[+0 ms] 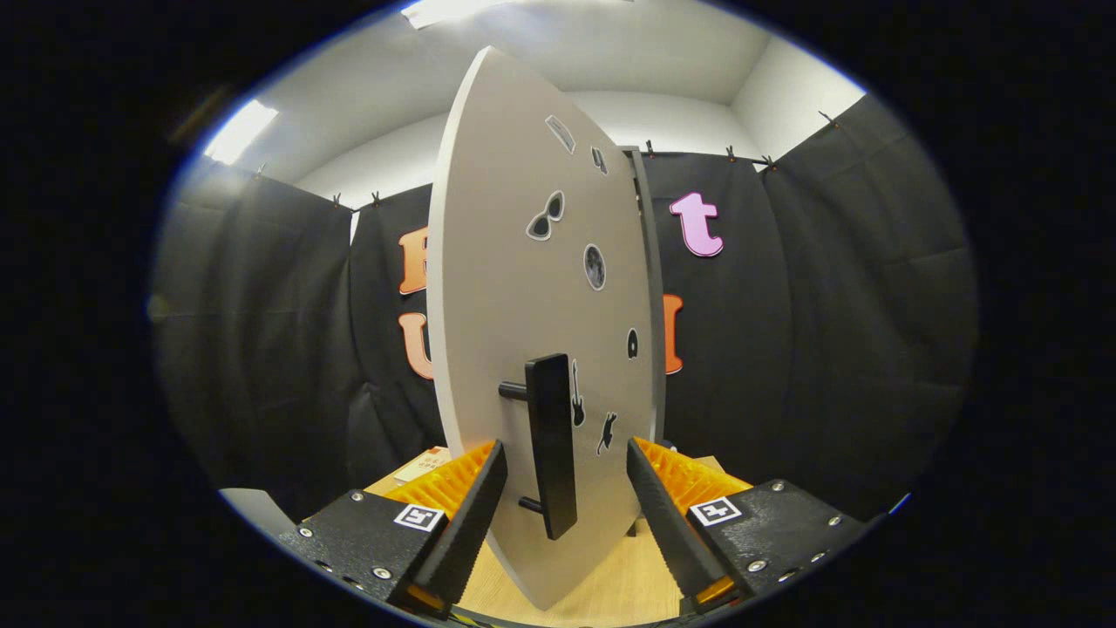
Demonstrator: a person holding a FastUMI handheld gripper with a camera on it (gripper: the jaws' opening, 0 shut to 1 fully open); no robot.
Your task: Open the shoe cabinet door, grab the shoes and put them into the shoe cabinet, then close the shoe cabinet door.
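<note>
Looking along our gripper (562, 488), we see its two black fingers (475, 506) spread wide apart, pressing on nothing. Between them stands the black bar handle (552, 440) of the shoe cabinet door (506, 288), upright and fixed on two short posts. The handle sits nearer our left finger than our right, and we cannot tell whether that finger touches it. The pale grey door is swung out toward us, nearly edge-on, with its lower corner reaching down between the fingers over the light wooden floor (610, 584). Small dark stickers (546, 216) dot the door's face. Behind its far edge we see a narrow strip of the cabinet frame (649, 262). Beyond that hangs the black cloth wall (828, 305), with ceiling lights (240, 131) above.
</note>
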